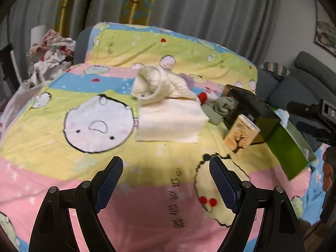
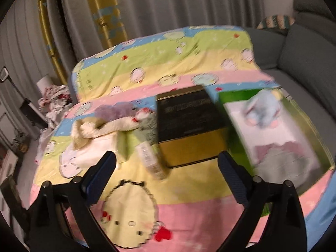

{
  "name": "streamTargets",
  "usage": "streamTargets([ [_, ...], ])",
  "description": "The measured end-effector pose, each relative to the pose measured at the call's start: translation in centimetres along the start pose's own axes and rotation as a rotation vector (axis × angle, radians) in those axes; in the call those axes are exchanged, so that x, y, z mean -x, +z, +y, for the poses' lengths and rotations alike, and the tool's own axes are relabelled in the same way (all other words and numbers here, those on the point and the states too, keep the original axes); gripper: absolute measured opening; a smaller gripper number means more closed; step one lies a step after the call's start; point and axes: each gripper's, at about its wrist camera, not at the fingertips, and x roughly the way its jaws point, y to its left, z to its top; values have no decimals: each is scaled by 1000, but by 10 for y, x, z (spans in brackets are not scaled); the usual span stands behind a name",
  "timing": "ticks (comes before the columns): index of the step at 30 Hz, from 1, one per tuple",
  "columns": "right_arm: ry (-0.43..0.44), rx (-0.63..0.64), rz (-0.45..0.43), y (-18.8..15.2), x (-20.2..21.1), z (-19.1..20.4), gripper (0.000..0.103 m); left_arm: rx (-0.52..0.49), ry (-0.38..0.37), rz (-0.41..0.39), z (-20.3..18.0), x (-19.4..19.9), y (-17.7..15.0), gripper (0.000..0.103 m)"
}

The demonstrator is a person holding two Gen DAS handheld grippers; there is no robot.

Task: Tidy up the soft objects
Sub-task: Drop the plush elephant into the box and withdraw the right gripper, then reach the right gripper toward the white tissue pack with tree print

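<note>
1. Soft objects lie ahead of both pairs of fingers, on the sheet-covered bed (image 1: 63, 180); none is held.
2. Left gripper (image 1: 166, 180): fingers spread wide, nothing between them, over the pink and yellow stripes at the near edge of the bed.
3. Right gripper (image 2: 166, 178): fingers likewise spread and empty, at the near edge; the view is blurred.
4. Directly beyond the left fingers, toward the middle of the bed, sits a folded cream towel (image 1: 170, 121), its long axis running across the view. A cream knitted piece (image 1: 161, 86) rests on its far edge.
5. Just right of the towel lies a crumpled grey-green cloth (image 1: 220, 109), touching a black and gold box (image 1: 252, 107); a small patterned box (image 1: 241, 134) leans at that box's near corner.
6. Beyond the right fingers stands the same black and gold box, with a green box (image 2: 233, 96) beside it to the right holding a pale blue plush toy (image 2: 262, 111).
7. Judgement: the left gripper is nearer the towel pile and aligned with it; the right gripper faces the green box, the probable destination.
</note>
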Motion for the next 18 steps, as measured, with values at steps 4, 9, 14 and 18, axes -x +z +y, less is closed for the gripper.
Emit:
streamTargets([
  [4, 24, 28, 42, -6, -27, 17, 73, 56, -14, -9, 13, 4, 3, 85],
  [9, -17, 64, 78, -10, -60, 28, 63, 116, -37, 17, 23, 2, 4, 85],
  [14, -52, 93, 107, -13, -81, 28, 40, 130, -30, 21, 27, 3, 5, 85],
  [18, -55, 97, 99, -14, -82, 28, 28, 129, -28, 22, 27, 3, 4, 85],
])
